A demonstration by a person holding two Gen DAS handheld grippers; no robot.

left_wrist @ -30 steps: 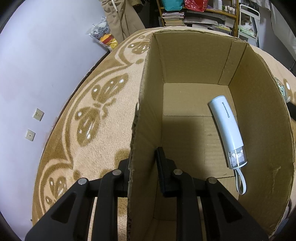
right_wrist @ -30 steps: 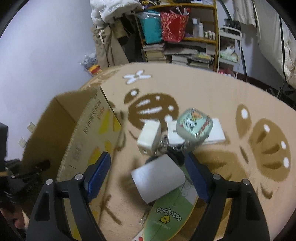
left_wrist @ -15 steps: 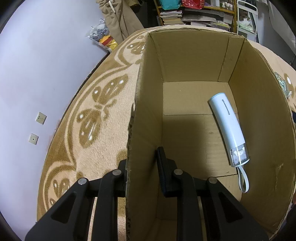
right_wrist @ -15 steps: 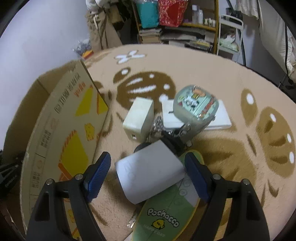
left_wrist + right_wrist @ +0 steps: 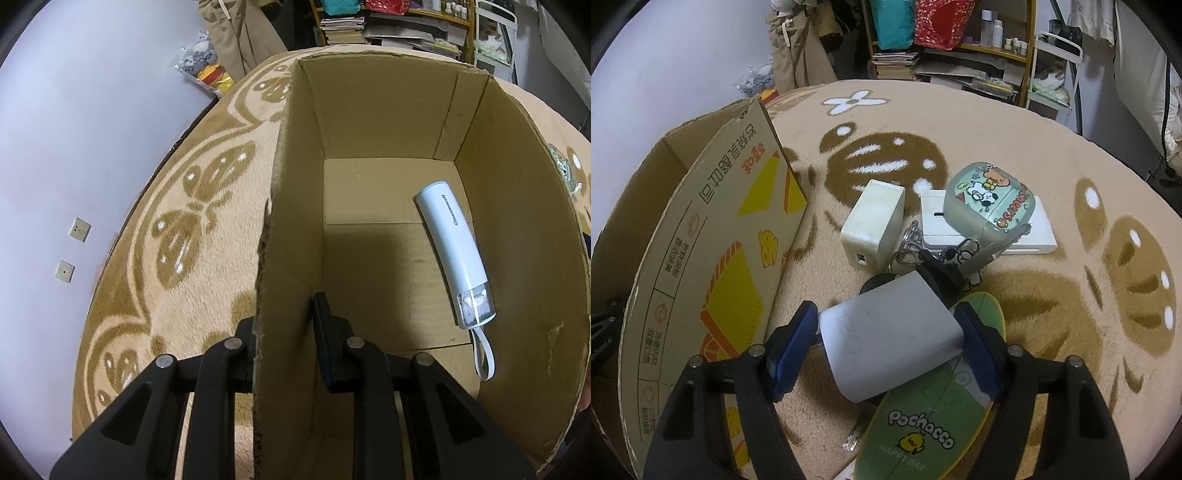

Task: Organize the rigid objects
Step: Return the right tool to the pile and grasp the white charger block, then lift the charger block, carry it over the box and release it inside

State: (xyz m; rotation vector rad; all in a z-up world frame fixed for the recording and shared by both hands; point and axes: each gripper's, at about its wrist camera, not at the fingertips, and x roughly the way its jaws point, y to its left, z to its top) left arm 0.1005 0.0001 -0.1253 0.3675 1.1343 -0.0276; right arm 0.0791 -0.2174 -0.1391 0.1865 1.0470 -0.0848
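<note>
My left gripper (image 5: 284, 314) is shut on the left wall of an open cardboard box (image 5: 373, 110), one finger inside and one outside. On the box floor lies a white tube-shaped device (image 5: 452, 251) with a strap. In the right wrist view the same box (image 5: 713, 240) stands at the left. My right gripper (image 5: 884, 310) points down over a pile on the rug, and its jaws are closing around a pale grey block (image 5: 890, 332). The blue pads (image 5: 794, 339) stand close at the block's sides without clearly pressing on it.
Behind the grey block lie a white charger cube (image 5: 875, 225), a key bunch (image 5: 923, 254), a green cartoon earbud case (image 5: 990, 206) on a flat white box (image 5: 1039, 236), and a green Pochacco board (image 5: 923, 424). Shelves (image 5: 960, 55) stand beyond the patterned rug (image 5: 1052, 314).
The right gripper has sunk toward the pile, and its jaws have narrowed around the grey block. The left gripper and the box have stayed put.
</note>
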